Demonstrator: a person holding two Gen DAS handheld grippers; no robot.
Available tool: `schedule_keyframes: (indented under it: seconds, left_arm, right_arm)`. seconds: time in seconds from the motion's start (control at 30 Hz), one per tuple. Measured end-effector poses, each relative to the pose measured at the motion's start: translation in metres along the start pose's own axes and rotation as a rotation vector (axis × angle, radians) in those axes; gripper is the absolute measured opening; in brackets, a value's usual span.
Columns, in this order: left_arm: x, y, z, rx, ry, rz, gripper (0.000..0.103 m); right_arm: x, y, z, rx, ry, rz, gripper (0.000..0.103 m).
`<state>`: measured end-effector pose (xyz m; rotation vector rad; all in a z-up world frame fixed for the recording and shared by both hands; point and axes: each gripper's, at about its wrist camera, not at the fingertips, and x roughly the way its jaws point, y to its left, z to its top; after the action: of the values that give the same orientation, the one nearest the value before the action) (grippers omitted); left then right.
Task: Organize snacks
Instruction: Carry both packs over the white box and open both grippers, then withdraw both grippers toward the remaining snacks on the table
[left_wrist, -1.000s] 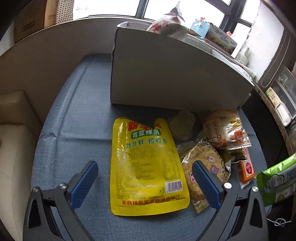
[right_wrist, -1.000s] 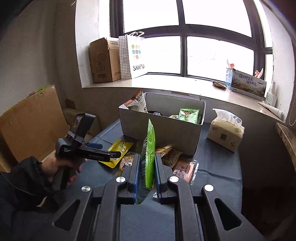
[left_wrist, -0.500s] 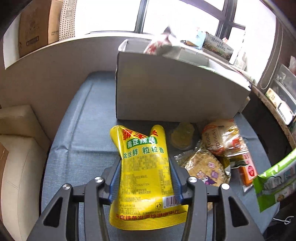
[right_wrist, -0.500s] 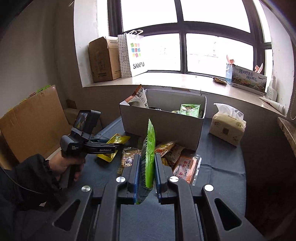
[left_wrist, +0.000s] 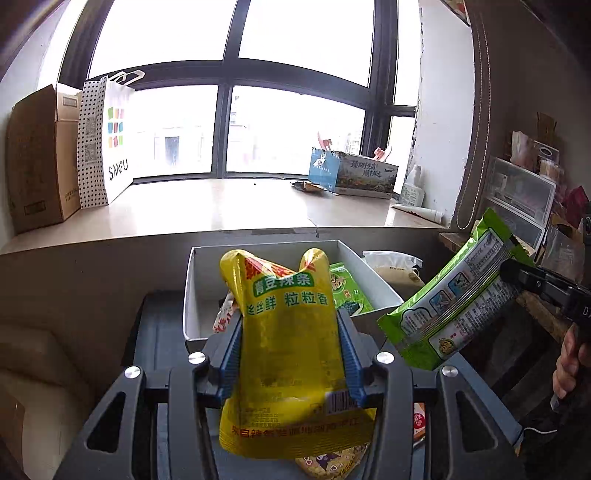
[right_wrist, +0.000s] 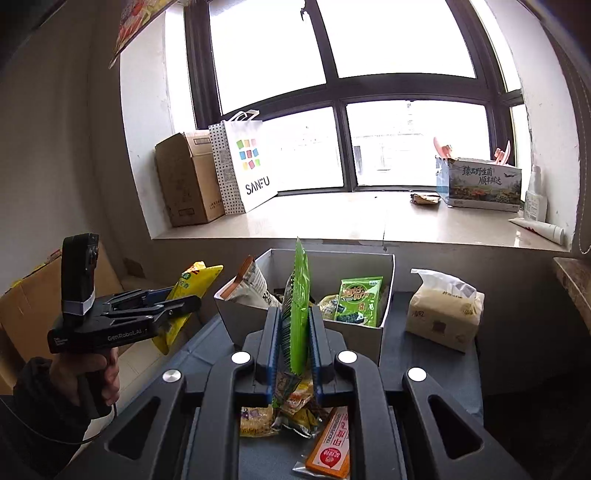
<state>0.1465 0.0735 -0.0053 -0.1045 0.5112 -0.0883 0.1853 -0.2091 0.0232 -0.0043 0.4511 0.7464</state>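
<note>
My left gripper (left_wrist: 288, 354) is shut on a yellow snack pouch (left_wrist: 288, 332) and holds it up in the air in front of the open grey box (left_wrist: 192, 291). It also shows in the right wrist view (right_wrist: 166, 314) with the yellow pouch (right_wrist: 192, 288), left of the box (right_wrist: 384, 295). My right gripper (right_wrist: 293, 332) is shut on a green snack packet (right_wrist: 297, 306) held edge-on, just short of the box. The green packet (left_wrist: 454, 306) shows at the right of the left wrist view. The box holds a green seaweed pack (right_wrist: 358, 299) and other bags.
Several loose snacks (right_wrist: 291, 413) and an orange packet (right_wrist: 332, 443) lie on the blue-grey table below my right gripper. A tissue pack (right_wrist: 443, 314) stands right of the box. The windowsill (right_wrist: 332, 218) behind carries a cardboard box, a paper bag and a printed carton.
My left gripper closed on the yellow pouch on the table and lifted it up toward the box. My right gripper moved nearer the box with the green packet.
</note>
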Motion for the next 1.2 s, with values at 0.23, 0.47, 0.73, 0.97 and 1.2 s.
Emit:
schedule_keyframes:
  seconds: [0.23,0.47,0.73,0.97,1.2]
  left_arm:
    - [0.055,0.014,0.062,-0.02,0.025,0.007,0.052]
    - [0.148,0.014,0.085,-0.014,0.139,0.063,0.065]
    - [0.147,0.026,0.081,-0.005,0.14,0.122,0.103]
    - [0.108,0.02,0.07,0.013,0.106,0.115,0.103]
    - [0.04,0.011,0.034,0.036,0.05,0.061,0.103]
  right_arm:
    - [0.063,-0.035,0.057,0.115,-0.033,-0.016,0.013]
    - [0.145,-0.042,0.074,0.095,0.103,-0.027,0.013]
    - [0.172,-0.046,0.074,0.034,0.173,-0.152,0.103]
    - [0.159,-0.04,0.058,-0.024,0.18,-0.186,0.103]
    - [0.106,-0.02,0.036,-0.04,0.121,-0.139,0.103]
